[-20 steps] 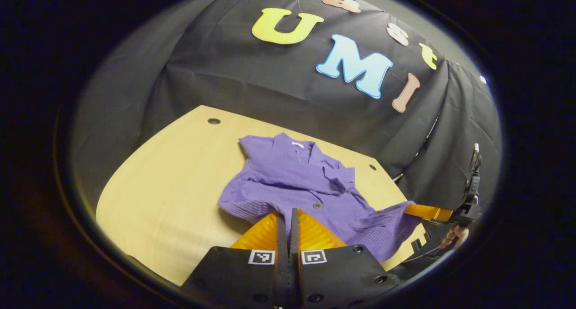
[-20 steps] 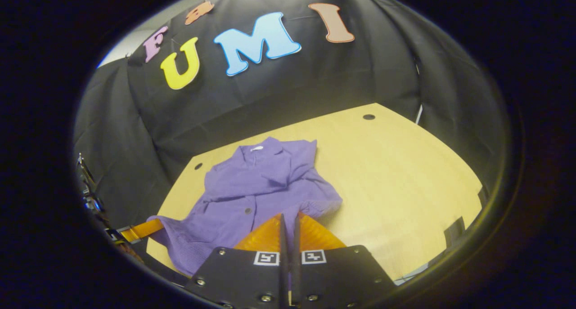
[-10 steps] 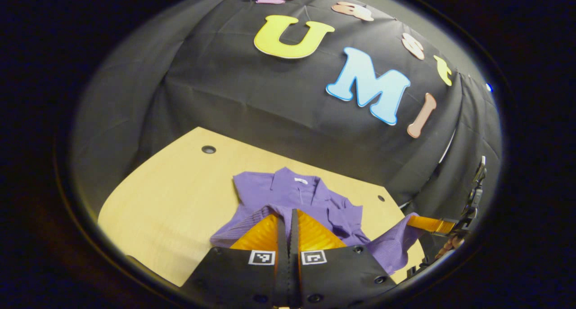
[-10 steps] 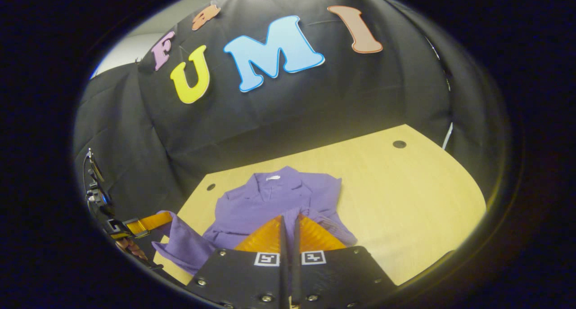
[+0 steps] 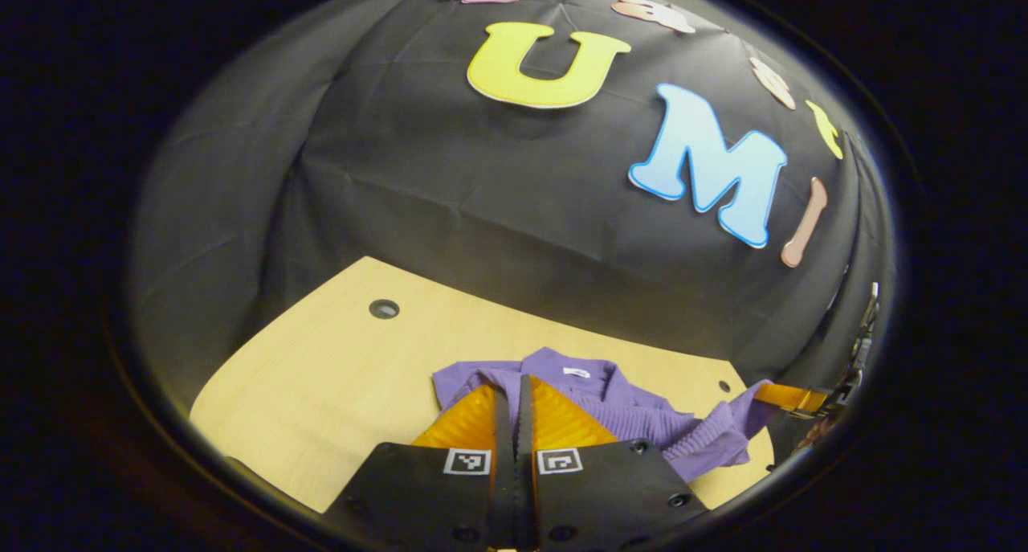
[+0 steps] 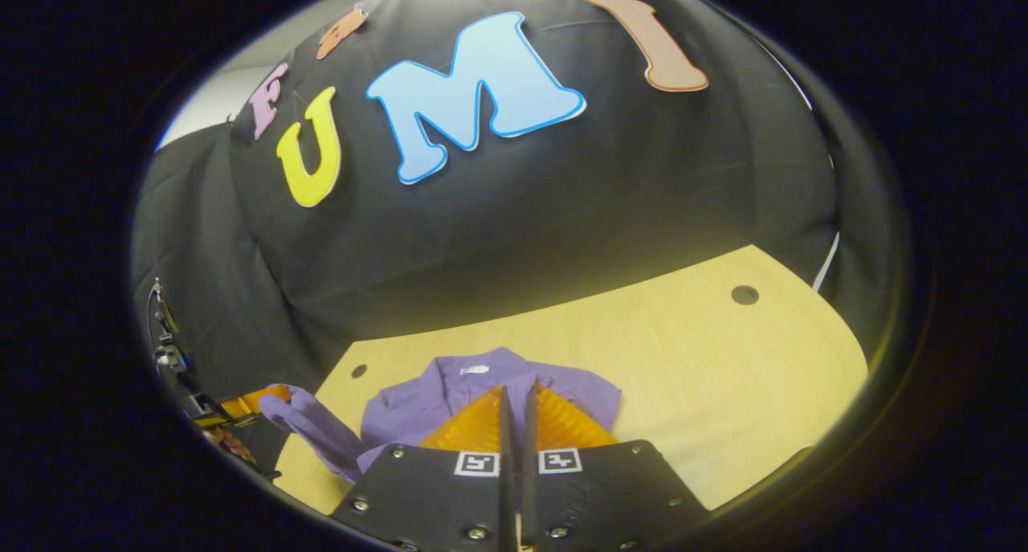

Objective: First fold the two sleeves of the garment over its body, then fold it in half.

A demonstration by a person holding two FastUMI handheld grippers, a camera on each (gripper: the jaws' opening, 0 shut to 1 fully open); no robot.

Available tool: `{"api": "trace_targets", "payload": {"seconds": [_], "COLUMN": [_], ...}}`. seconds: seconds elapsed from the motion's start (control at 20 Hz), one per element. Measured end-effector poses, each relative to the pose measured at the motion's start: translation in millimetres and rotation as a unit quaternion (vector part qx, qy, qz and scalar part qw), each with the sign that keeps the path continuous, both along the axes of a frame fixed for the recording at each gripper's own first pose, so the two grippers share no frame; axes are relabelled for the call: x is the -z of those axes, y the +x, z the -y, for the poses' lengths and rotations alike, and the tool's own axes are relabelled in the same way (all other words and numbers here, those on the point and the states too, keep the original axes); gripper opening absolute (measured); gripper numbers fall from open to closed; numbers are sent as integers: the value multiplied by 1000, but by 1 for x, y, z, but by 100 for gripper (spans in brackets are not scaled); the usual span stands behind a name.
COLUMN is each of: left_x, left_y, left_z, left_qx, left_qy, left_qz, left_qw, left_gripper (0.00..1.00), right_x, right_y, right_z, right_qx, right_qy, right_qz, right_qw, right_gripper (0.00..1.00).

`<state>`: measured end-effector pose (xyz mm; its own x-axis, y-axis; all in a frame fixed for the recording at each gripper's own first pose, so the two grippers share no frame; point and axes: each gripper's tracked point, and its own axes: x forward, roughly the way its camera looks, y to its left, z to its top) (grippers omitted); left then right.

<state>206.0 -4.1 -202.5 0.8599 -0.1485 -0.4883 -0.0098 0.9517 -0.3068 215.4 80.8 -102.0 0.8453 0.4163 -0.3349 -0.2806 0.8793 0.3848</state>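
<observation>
Left gripper (image 5: 515, 391): fingers closed tight together, no gap visible between them; purple cloth lies directly at and around the tips. Whether cloth is actually pinched between the fingers cannot be told from the left gripper view. In the right gripper view the same gripper (image 6: 241, 405) appears far to the left of the right gripper, with a corner of the cloth stretched up to its tip and a hand (image 6: 229, 443) just beneath it.

Right gripper (image 6: 514, 395): fingers likewise pressed together, purple cloth spread right behind the tips; a pinch between them cannot be confirmed here. In the left gripper view this gripper (image 5: 783, 397) sits far right of the left gripper, a corner of cloth drawn up to its tip.

Shirt (image 5: 626, 411): purple, collared, white tag at the neck. Lies on the table just ahead of both pairs of fingers, collar on the far side, near hem bunched and raised toward the two grippers.

Table (image 5: 321, 375): pale wood, round holes near its far corners; it extends ahead and to the left of the left gripper, ahead and to the right of the right gripper
</observation>
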Motion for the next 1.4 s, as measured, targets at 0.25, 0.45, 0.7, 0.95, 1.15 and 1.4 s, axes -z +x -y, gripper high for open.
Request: {"api": "trace_targets", "payload": {"seconds": [0.25, 0.45, 0.7, 0.95, 1.15, 1.4], "left_x": [17, 24, 51, 69, 68, 60], "left_y": [57, 86, 107, 112, 113, 105], "left_z": [-9, -6, -9, -7, 2, 3], "left_qx": [-15, -21, -41, -41, -24, -12], "left_qy": [41, 75, 130, 167, 171, 165], "left_qz": [1, 14, 10, -2, -2, 1], "left_qw": [999, 997, 991, 985, 985, 986], "left_gripper": [6, 6, 6, 11, 20, 55], "right_x": [10, 25, 56, 81, 83, 69], "right_y": [50, 85, 115, 122, 121, 108], "right_z": [-4, 2, 3, 7, 2, 9], "right_qx": [2, 15, 16, 21, 17, 45], "right_qy": [-24, -53, -89, -141, -188, -208], "right_qz": [3, 9, 6, 1, 10, 15], "right_qw": [1000, 998, 996, 990, 982, 977], "right_gripper": [3, 3, 3, 4, 10, 37]}}
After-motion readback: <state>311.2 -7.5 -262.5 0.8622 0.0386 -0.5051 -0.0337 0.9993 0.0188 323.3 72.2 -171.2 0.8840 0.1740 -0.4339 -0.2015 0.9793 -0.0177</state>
